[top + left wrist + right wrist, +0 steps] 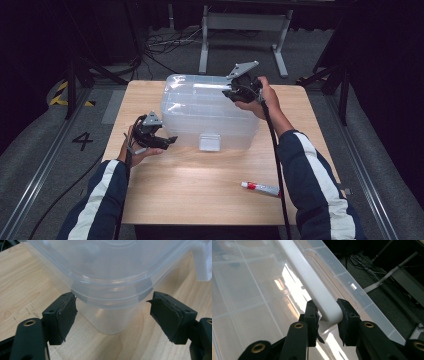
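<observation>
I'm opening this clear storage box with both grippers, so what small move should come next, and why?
Probably lift the right gripper gently: its pads already clamp the white handle bar on the lid. The left gripper stands open around the box's corner, ready to steady it.

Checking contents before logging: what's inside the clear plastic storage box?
Through the clear plastic storage box, only table wood and glare show; no item is discernible. The white handle bar, gripped by the right gripper, hides a strip.
</observation>
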Tool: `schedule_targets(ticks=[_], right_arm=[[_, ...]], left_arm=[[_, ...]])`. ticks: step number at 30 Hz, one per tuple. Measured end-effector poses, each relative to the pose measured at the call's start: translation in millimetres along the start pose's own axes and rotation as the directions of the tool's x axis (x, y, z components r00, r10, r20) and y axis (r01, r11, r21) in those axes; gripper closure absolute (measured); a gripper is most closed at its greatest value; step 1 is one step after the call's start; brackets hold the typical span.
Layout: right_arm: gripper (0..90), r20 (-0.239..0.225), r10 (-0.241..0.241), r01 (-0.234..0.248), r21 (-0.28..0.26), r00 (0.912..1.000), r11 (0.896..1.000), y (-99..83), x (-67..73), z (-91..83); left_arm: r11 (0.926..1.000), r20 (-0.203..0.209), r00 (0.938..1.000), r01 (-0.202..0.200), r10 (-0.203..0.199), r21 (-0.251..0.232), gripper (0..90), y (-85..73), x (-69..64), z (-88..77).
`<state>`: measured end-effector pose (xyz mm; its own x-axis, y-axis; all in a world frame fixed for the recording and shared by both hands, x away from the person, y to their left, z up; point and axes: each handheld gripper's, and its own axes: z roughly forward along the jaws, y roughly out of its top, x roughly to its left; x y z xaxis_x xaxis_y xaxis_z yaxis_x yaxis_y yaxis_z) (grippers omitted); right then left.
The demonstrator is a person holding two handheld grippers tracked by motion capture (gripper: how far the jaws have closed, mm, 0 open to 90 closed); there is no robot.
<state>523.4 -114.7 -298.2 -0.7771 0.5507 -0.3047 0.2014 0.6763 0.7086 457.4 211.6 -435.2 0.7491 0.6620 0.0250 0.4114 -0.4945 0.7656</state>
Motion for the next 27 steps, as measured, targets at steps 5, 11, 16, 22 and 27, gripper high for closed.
schedule_targets(ticks=[5, 11, 16, 22, 27], right_arm=[[72.2, -0.005, -0.014, 0.014, -0.005, 0.9999, 1.0, -6.8, 4.0, -9.7], [72.0, -0.013, -0.012, 0.012, -0.01, 0.9998, 1.0, -14.4, 7.6, -19.5], [72.0, -0.006, -0.019, 0.019, -0.01, 0.9998, 1.0, -18.5, 11.1, -25.1], [72.2, -0.005, -0.021, 0.02, -0.017, 0.9998, 1.0, -26.0, 12.1, -33.0], [72.3, -0.006, -0.02, 0.02, -0.013, 0.9998, 1.0, -29.9, 11.8, -37.8]], left_arm=[[1.0, 0.008, 0.9999, -0.006, 0.006, 0.001, 21.9, -1.7, -11.7, -2.7], [0.9998, 0.028, 0.9994, -0.018, 0.018, 0.006, 21.9, -3.4, -24.6, -6.7], [0.9995, 0.028, 0.9991, -0.031, 0.031, 0.008, 21.9, -3.7, -32.3, -7.8], [0.9995, 0.029, 0.9991, -0.032, 0.032, -0.006, 21.7, 0.6, -36.9, -5.5], [0.9992, 0.036, 0.9986, -0.039, 0.039, -0.004, 21.8, 2.2, -40.6, -4.4]])
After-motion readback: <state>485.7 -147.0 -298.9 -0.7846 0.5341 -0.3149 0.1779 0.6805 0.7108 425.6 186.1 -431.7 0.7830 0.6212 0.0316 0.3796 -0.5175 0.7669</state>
